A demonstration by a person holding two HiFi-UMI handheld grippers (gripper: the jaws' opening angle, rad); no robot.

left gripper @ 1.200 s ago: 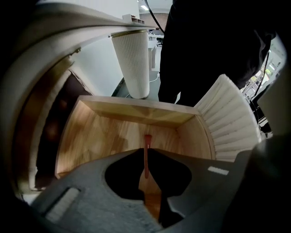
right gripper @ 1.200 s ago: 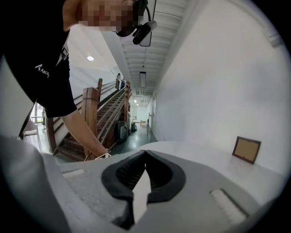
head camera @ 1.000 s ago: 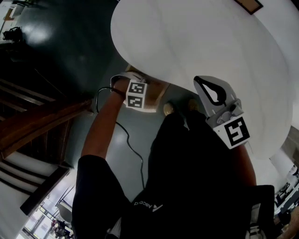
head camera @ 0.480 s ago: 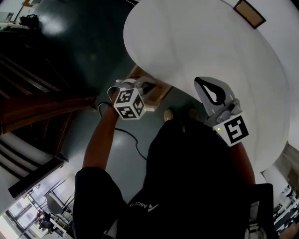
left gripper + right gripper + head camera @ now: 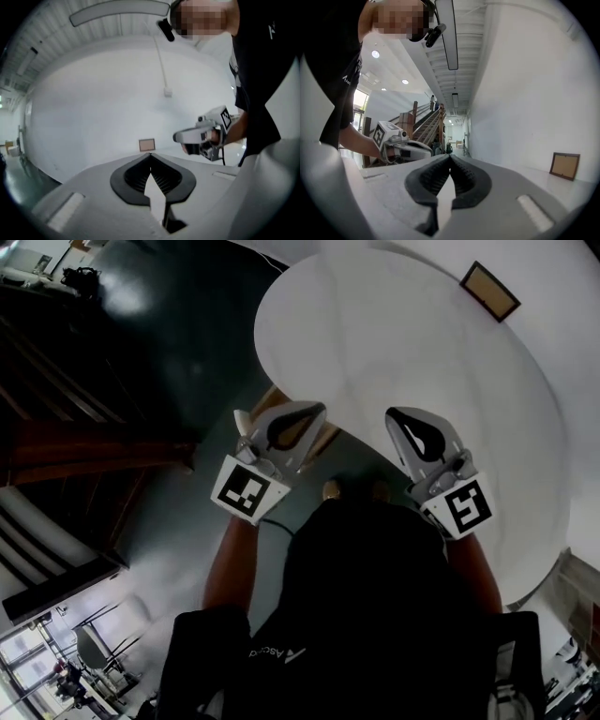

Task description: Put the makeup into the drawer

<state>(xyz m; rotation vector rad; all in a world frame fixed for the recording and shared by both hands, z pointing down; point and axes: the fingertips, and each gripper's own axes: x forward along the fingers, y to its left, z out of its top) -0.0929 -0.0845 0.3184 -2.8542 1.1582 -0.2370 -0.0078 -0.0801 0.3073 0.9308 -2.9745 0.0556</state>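
No makeup shows in any view. My left gripper (image 5: 314,410) is held up at the near edge of the round white table (image 5: 412,352), jaws shut with nothing between them (image 5: 150,153). Beside it my right gripper (image 5: 395,414) is also raised, its jaws shut and empty (image 5: 450,155). Each gripper shows in the other's view: the right gripper (image 5: 201,136) and the left gripper (image 5: 401,146). A wooden drawer unit (image 5: 266,397) sits under the table edge, mostly hidden behind the left gripper.
A small brown picture frame (image 5: 489,292) lies on the far side of the table, also seen as the frame (image 5: 146,145) (image 5: 565,165). A dark wooden staircase (image 5: 84,437) runs along the left. The person's shoes (image 5: 330,490) stand on the dark floor below.
My left gripper rose from down by the wooden unit under the table edge to beside the right gripper, rolling over as it came. The right gripper lifted slightly.
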